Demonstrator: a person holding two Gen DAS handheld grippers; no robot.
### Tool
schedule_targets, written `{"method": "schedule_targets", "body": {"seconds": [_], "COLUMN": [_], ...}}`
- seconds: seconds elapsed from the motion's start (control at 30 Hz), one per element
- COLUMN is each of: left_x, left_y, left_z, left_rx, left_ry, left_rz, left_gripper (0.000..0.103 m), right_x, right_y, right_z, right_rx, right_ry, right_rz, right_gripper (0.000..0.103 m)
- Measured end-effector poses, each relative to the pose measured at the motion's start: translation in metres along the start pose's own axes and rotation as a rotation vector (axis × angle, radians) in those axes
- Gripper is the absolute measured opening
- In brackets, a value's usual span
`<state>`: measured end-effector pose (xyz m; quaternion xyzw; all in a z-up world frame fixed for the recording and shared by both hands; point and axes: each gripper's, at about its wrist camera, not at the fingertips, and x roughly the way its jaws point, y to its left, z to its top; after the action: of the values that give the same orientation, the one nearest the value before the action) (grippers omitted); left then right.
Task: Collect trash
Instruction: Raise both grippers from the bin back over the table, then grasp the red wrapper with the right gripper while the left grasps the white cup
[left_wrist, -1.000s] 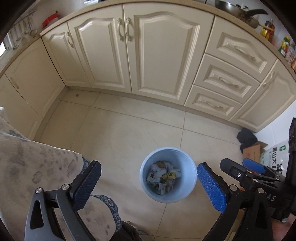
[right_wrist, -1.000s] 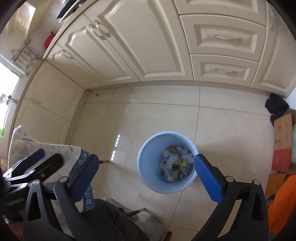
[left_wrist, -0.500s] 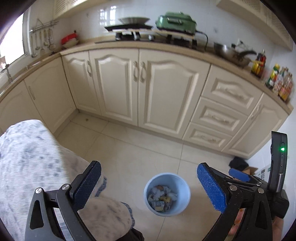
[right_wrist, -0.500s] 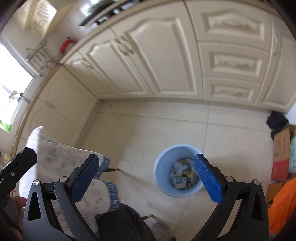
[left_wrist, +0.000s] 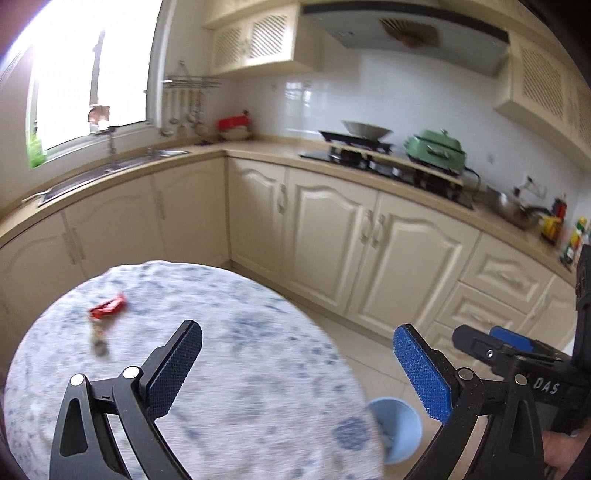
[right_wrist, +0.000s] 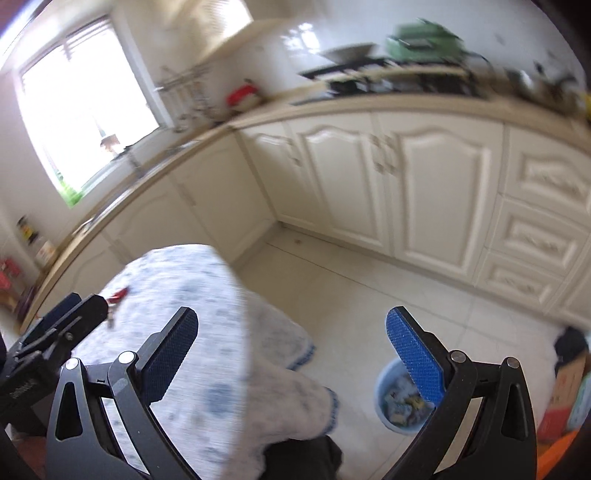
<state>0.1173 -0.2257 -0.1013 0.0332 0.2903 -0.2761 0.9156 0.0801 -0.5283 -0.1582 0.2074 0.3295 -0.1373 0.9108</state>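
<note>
A red wrapper (left_wrist: 108, 306) lies on the far left of a round table under a blue-patterned white cloth (left_wrist: 240, 387), with a small blurred greyish piece (left_wrist: 99, 339) just in front of it. The red wrapper (right_wrist: 119, 294) also shows in the right wrist view. My left gripper (left_wrist: 297, 363) is open and empty above the table's near side. My right gripper (right_wrist: 291, 354) is open and empty over the table's right edge. On the floor to the right stands a light blue bin (left_wrist: 400, 432), partly hidden by the table. The bin (right_wrist: 400, 400) holds several scraps.
Cream cabinets (left_wrist: 369, 251) run along the back and left walls under a counter with a sink (left_wrist: 110, 170), a stove and a green pot (left_wrist: 436, 149). A cardboard box (right_wrist: 561, 391) and a dark bundle (right_wrist: 570, 345) lie on the floor at the right.
Both grippers have swung up and left from looking down into the bin. The table top with the red wrapper has come into view. Both stayed open.
</note>
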Motion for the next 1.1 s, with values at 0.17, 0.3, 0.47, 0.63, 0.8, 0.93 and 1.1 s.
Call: {"method": "schedule_targets", "body": {"seconds": [0.17,0.3,0.47,0.63,0.8,0.93,1.1], "left_x": [-0.048,-0.072,-0.079,-0.049,0.003,0.049,0.084], "left_y": [0.068,0.116,0.166,0.199,0.218,0.23,0.249], "left_z": [-0.018,-0.032,-0.052,-0.056,-0.055,-0.051,-0.044], "left_rx": [-0.076,-0.121,-0.177,-0.212,-0.225,-0.217,-0.252], "left_ry": [-0.059,-0.089,-0.078,-0.007,0.1,0.189,0.259], "left_rz": [0.102,0.187,0.274,0.299,0.3,0.304,0.257], "left_gripper": [0.102,0.102,0.102,0.102,0.102,0.101,0.076], "right_x": [0.004,0.02,0.051,0.085,0.126,0.167,0.203], "right_y": [0.076,0.134,0.19,0.224,0.238,0.252,0.259], "right_z": [0.002,-0.001,-0.008,-0.012,-0.01,-0.01,-0.005], "right_rx": [-0.109,-0.189,-0.282,-0.335,-0.353,-0.371,-0.36], "right_ry": [-0.02,-0.004,0.03,0.058,0.104,0.157,0.195], "right_rz": [0.075,0.132,0.17,0.177,0.178,0.172,0.192], "right_gripper": [0.103,0.103,0.103,0.103,0.103,0.103,0.103]}}
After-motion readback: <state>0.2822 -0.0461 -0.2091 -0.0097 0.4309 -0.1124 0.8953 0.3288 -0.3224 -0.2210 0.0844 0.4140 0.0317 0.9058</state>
